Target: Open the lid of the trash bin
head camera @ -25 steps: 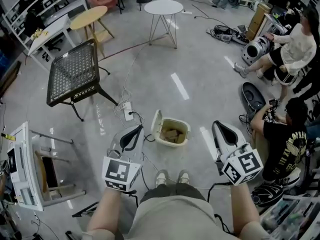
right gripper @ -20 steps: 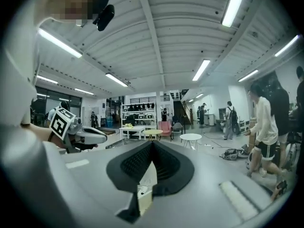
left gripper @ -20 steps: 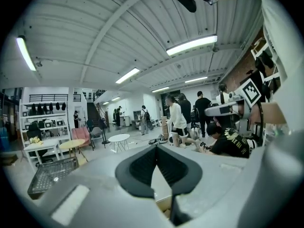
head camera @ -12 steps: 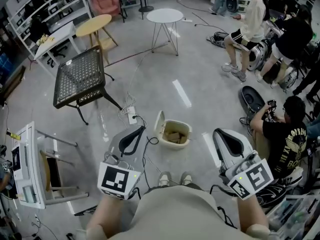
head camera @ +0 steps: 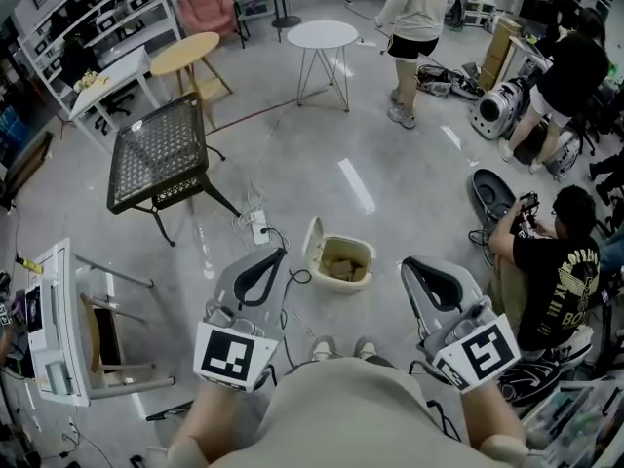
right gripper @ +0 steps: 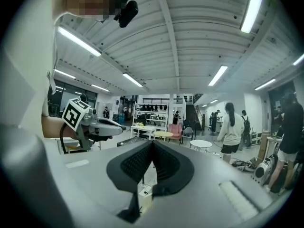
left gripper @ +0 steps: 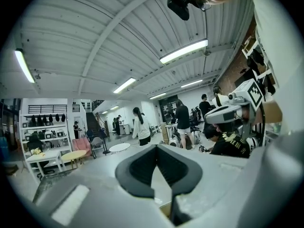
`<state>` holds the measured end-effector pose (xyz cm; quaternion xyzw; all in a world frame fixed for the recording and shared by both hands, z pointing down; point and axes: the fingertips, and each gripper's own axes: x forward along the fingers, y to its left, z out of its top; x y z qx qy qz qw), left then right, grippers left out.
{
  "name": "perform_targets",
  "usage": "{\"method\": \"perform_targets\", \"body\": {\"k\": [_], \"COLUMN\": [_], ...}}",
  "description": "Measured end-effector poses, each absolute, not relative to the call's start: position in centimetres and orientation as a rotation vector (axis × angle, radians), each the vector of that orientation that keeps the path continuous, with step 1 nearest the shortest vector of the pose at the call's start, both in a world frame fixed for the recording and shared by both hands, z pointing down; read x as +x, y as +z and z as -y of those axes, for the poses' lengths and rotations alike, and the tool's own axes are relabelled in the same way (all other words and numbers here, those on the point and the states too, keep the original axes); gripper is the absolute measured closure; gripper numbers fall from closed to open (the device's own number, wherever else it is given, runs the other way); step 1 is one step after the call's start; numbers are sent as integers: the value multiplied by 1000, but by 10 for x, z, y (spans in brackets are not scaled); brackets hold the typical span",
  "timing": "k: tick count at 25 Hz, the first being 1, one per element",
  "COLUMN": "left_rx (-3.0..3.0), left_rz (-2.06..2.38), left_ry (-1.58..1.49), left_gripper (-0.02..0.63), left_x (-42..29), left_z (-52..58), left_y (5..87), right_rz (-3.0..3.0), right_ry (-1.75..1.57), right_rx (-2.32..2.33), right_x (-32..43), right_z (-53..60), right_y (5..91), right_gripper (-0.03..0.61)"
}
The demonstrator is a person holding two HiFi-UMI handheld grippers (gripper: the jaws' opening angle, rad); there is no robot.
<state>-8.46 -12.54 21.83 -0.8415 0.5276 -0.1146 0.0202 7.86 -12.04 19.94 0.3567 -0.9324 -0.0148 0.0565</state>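
A small cream trash bin (head camera: pixel 343 261) stands on the floor just ahead of the person's shoes. Its lid (head camera: pixel 309 243) is tipped up on the bin's left side, and brownish waste shows inside. My left gripper (head camera: pixel 272 255) hangs to the left of the bin, above the floor, with its jaws shut on nothing. My right gripper (head camera: pixel 410 265) hangs to the right of the bin, also shut and holding nothing. Neither touches the bin. In the left gripper view the left gripper (left gripper: pixel 156 149) points out over the room. The right gripper (right gripper: pixel 152 144) does the same in its own view.
A power strip with cables (head camera: pixel 254 226) lies left of the bin. A black mesh table (head camera: pixel 156 151) stands further left, and round tables (head camera: pixel 325 35) stand beyond. A person in black (head camera: pixel 549 271) sits at the right. Another person (head camera: pixel 414 10) walks at the back. A white rack (head camera: pixel 47 328) is at the near left.
The right gripper has drifted slightly left, toward the bin. A person in a light top has walked leftward across the back of the room. The bin's lid stays up.
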Motion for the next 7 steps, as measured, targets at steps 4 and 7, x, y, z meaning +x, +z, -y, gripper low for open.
{"method": "perform_targets", "body": {"k": [4,7], "left_rx": [-2605,-2595], "left_rz": [-1623,-1626], "left_ry": [-356,-349], "left_gripper": [611,611], "left_x": [-77,-73], "left_z": [121,115], "left_y": [208,196], "right_rz": [2849,2861], "right_ry": [-46,-58], "right_rx": [1101,1110], "right_x": [84,88], "right_z": [122,122], "right_y": [185,172], "right_gripper": [575,575]}}
